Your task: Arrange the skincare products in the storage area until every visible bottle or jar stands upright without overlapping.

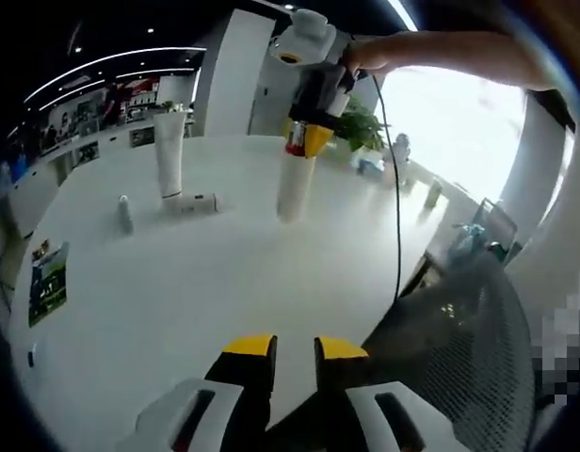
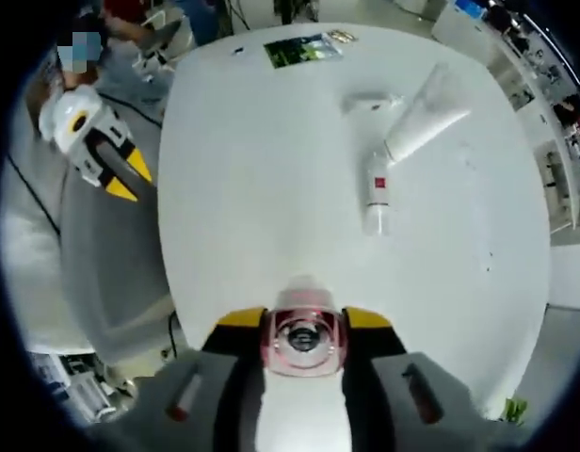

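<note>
My right gripper is shut on a white bottle with a pink top. In the left gripper view this bottle hangs upright from the right gripper, its base at or just above the white table. A tall white tube stands upright at the far side, with a white bottle lying beside it and a small bottle upright to the left. From above I see the tube, the red-labelled lying bottle and the small bottle. My left gripper is open with nothing between its jaws; it also shows off the table edge.
A printed leaflet lies near the table's edge, also seen from above. A grey mesh chair stands close to the table by my left gripper. A cable hangs from the right gripper. Shelves and counters line the room behind.
</note>
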A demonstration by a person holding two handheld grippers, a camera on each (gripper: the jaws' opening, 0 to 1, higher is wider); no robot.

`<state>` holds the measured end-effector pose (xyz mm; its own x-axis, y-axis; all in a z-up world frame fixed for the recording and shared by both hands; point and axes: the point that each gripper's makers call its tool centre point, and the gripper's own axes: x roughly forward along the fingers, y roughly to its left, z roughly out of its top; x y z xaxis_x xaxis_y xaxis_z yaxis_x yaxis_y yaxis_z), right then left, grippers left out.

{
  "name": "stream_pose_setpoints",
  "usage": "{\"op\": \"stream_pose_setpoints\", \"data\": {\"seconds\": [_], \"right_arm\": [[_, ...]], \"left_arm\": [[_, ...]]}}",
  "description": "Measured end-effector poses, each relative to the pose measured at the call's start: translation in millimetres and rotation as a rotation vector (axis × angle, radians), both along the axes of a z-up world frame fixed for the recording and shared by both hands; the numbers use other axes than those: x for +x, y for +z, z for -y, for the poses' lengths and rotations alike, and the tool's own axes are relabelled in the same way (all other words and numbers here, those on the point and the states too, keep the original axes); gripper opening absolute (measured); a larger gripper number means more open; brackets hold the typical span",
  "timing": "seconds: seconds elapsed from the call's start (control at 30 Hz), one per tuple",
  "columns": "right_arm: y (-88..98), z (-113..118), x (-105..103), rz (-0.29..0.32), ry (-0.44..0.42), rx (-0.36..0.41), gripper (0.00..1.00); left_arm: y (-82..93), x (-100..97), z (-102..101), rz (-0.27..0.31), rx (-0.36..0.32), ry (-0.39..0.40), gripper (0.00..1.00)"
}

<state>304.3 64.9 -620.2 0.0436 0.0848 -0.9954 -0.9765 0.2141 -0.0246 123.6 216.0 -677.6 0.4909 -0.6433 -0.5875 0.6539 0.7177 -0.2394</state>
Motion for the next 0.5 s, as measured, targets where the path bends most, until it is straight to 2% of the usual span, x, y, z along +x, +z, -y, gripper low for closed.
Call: {"op": "stream_pose_setpoints", "data": {"seconds": [0.33,0.5], "right_arm": [[2.8,18,35,0.012,0.001,-0.042,0.3],[0.1,22,53,0.016,0.035,-0.06,0.3]], "left_arm": [[-1.4,5.4,-6,-0.017,-0.011,0.041,0.17],[-1.1,4.1,-6,0.005,0.016,0.031,0.17]]}}
